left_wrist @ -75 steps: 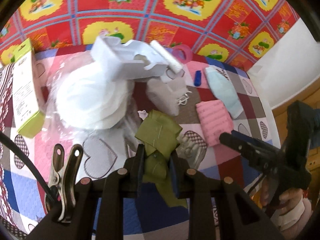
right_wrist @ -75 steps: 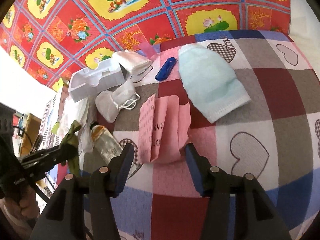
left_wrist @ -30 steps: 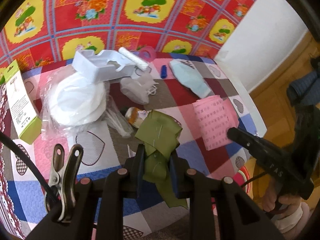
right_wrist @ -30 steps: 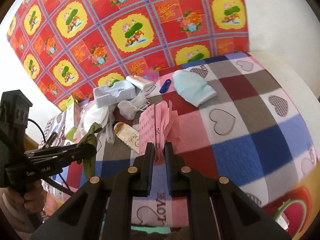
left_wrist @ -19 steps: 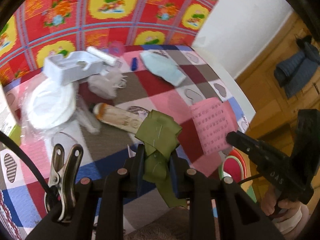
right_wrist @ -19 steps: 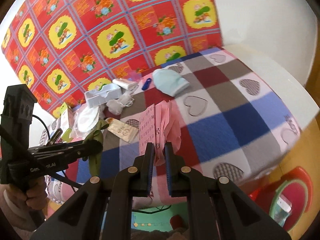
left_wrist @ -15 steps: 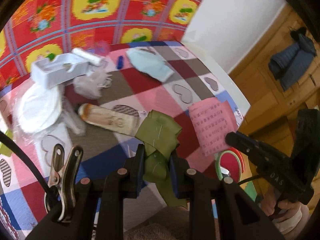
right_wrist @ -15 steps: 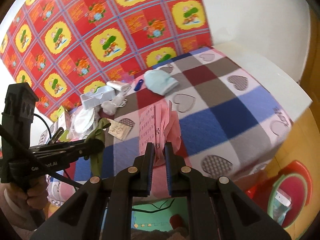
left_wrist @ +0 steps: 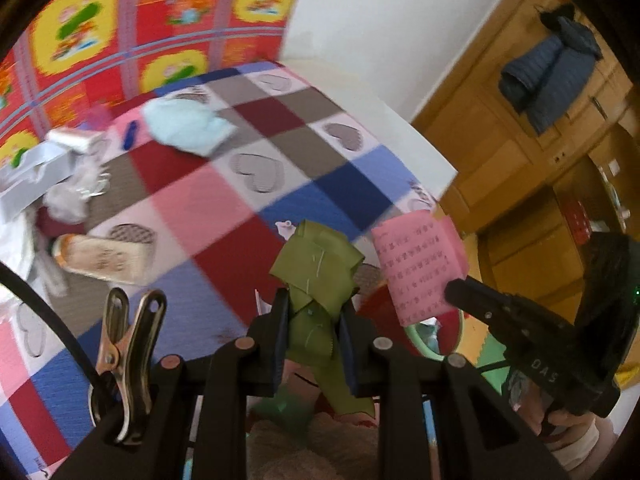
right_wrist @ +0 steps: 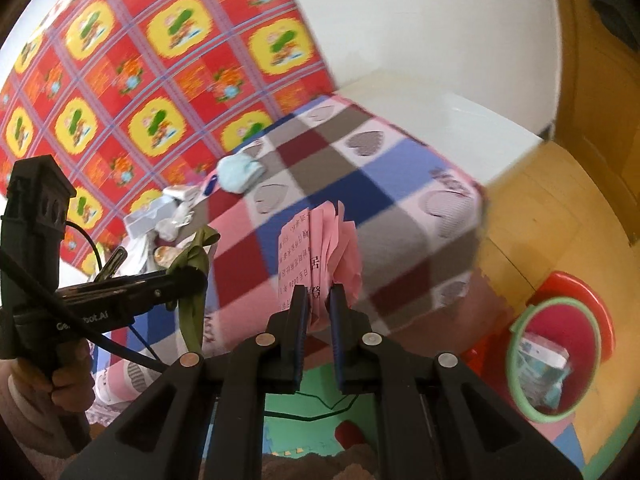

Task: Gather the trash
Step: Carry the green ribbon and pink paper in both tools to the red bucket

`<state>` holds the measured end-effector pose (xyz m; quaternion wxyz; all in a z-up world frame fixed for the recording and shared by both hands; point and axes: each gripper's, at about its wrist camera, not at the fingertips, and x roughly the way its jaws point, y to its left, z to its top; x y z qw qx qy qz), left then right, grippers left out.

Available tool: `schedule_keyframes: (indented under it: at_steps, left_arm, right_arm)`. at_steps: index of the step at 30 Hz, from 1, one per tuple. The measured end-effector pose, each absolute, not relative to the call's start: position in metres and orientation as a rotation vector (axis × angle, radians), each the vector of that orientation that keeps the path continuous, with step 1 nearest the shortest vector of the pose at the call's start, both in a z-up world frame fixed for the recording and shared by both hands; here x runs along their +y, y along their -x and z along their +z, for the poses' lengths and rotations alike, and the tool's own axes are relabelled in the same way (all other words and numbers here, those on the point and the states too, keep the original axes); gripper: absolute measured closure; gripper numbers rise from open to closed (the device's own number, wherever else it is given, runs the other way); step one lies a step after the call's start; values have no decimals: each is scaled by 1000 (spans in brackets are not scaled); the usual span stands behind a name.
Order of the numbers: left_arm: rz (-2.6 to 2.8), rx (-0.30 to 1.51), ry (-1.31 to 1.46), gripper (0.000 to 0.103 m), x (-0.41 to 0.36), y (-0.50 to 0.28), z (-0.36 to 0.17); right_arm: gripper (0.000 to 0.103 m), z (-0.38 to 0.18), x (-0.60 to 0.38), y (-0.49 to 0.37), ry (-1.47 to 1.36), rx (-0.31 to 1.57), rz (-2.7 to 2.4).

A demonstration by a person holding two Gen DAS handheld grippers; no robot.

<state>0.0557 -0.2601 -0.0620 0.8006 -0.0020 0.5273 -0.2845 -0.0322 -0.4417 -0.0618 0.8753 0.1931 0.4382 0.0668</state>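
Observation:
My left gripper (left_wrist: 313, 312) is shut on a crumpled olive-green wrapper (left_wrist: 316, 264), held above the near edge of the checked heart-print tablecloth (left_wrist: 208, 208). My right gripper (right_wrist: 319, 300) is shut on a folded pink paper (right_wrist: 316, 244) with printed characters; in the left wrist view that pink paper (left_wrist: 420, 264) hangs beside the table's corner. A red bin with a green rim (right_wrist: 560, 344) stands on the floor at the lower right, with a packet inside. The right wrist view has the left gripper (right_wrist: 188, 276) and its green wrapper (right_wrist: 196, 256) at the left.
On the cloth lie a pale blue mask (left_wrist: 184, 128), a blue clip (left_wrist: 130, 136), a white plastic tray (left_wrist: 32, 176), a white pouch (left_wrist: 68, 200) and a tan tube (left_wrist: 104, 256). A wooden cabinet with a hanging blue jacket (left_wrist: 552, 72) stands at the right. A hand (right_wrist: 64, 376) holds the left tool.
Both grippers have swung away from the cluttered table toward its right corner, still holding the green wrapper and pink paper. The red bin on the floor now shows larger in the right wrist view.

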Motion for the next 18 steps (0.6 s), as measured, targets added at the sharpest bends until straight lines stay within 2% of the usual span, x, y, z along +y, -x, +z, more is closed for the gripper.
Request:
schedule_keyframes:
  at_steps: [18]
  left_arm:
    - [-829,1175,-180,80,-424,-7,-81]
  right_arm:
    - [91,-86,-575,115,-522,933,-119]
